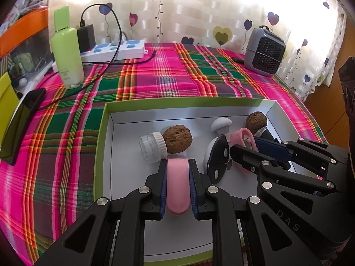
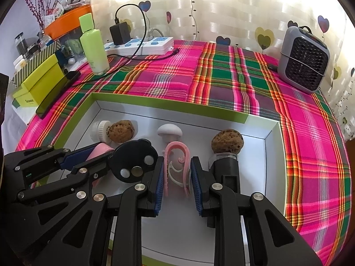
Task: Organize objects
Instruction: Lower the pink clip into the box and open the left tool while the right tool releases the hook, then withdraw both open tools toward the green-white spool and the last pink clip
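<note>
A green-rimmed white box (image 1: pixel 106 119) (image 2: pixel 273 130) lies on the plaid cloth. My left gripper (image 1: pixel 177 166) is shut on a pink rounded piece (image 1: pixel 177 184) low inside the box; that piece also shows in the right wrist view (image 2: pixel 99 151). My right gripper (image 2: pixel 177 166) is shut on a pink clip (image 2: pixel 177 161) (image 1: pixel 244 137) beside it. In the box lie two walnuts (image 1: pixel 177 138) (image 1: pixel 256 120), a clear jar with a white cap (image 1: pixel 153 147), a white mushroom-shaped knob (image 1: pixel 220 125), a black disc (image 1: pixel 218 157) and a black-based bottle (image 2: pixel 224 166).
A green bottle (image 1: pixel 66 51), a power strip (image 1: pixel 115 49) with charger and cable, and a dark phone (image 1: pixel 20 122) stand at the left. A grey heater (image 1: pixel 264 51) stands at the back right. Green boxes (image 2: pixel 42 82) sit off the table's left edge.
</note>
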